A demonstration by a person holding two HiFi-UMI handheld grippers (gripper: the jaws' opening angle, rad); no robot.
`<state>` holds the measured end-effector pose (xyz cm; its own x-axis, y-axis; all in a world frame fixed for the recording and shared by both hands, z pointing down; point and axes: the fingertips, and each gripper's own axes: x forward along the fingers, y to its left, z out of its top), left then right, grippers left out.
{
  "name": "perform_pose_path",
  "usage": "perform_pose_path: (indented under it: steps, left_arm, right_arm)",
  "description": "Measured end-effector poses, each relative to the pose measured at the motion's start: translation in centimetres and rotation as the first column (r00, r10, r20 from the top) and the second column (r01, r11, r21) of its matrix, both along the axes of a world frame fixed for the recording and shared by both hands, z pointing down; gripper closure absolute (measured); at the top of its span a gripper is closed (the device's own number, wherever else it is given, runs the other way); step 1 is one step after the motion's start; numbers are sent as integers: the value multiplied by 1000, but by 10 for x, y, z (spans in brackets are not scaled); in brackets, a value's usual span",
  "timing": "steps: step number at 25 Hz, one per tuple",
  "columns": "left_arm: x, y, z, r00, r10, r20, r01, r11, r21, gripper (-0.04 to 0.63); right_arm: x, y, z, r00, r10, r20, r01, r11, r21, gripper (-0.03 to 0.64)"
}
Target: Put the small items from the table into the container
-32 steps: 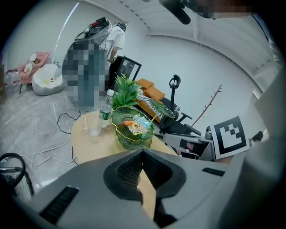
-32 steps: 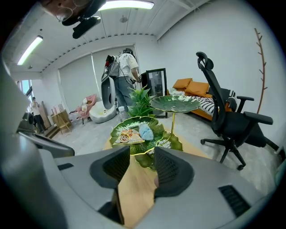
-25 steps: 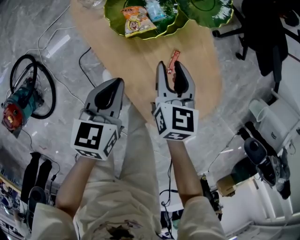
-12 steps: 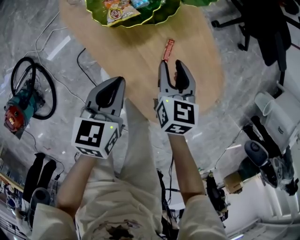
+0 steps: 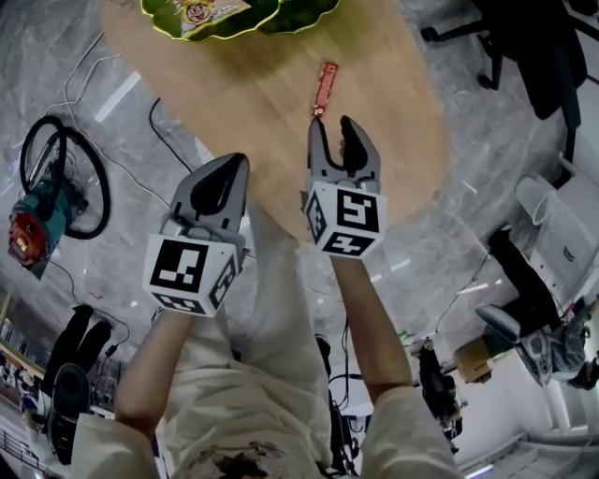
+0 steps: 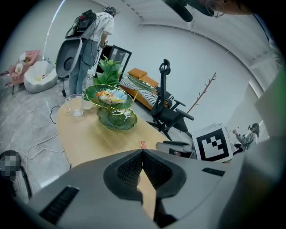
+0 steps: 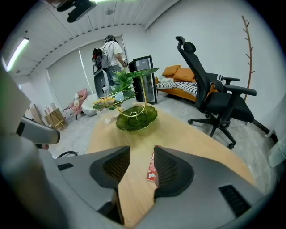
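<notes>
A small red snack packet (image 5: 325, 89) lies flat on the wooden table (image 5: 253, 103), also seen as the red packet (image 7: 152, 169) and tiny red packet (image 6: 142, 145). My right gripper (image 5: 332, 131) hangs open just short of it, the packet showing beside the inner face of its right jaw. My left gripper (image 5: 225, 178) stays shut and empty at the table's near edge. The green two-tier dish container (image 5: 225, 11) holds snack packs at the far end; its lower green dish (image 7: 136, 117) and upper tier (image 6: 108, 95) also show.
A clear glass (image 6: 76, 104) stands on the table near the dish. A black office chair (image 7: 214, 96) stands right of the table. A cable coil and a tool (image 5: 47, 192) lie on the floor to the left. A person (image 7: 109, 56) stands far behind.
The view has shifted so the dish slides toward the top edge. My right gripper has pulled back a little from the red packet; the left has not moved.
</notes>
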<state>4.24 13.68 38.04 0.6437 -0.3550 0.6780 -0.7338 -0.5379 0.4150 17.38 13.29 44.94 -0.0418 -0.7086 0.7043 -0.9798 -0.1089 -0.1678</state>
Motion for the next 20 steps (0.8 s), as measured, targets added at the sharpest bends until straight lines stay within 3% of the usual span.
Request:
perform_pose_path:
  steps: [20]
  left_arm:
    - [17, 27, 45, 1000, -9, 15, 10, 999, -45, 589]
  right_arm:
    - [13, 24, 67, 1000, -18, 7, 18, 997, -70, 445]
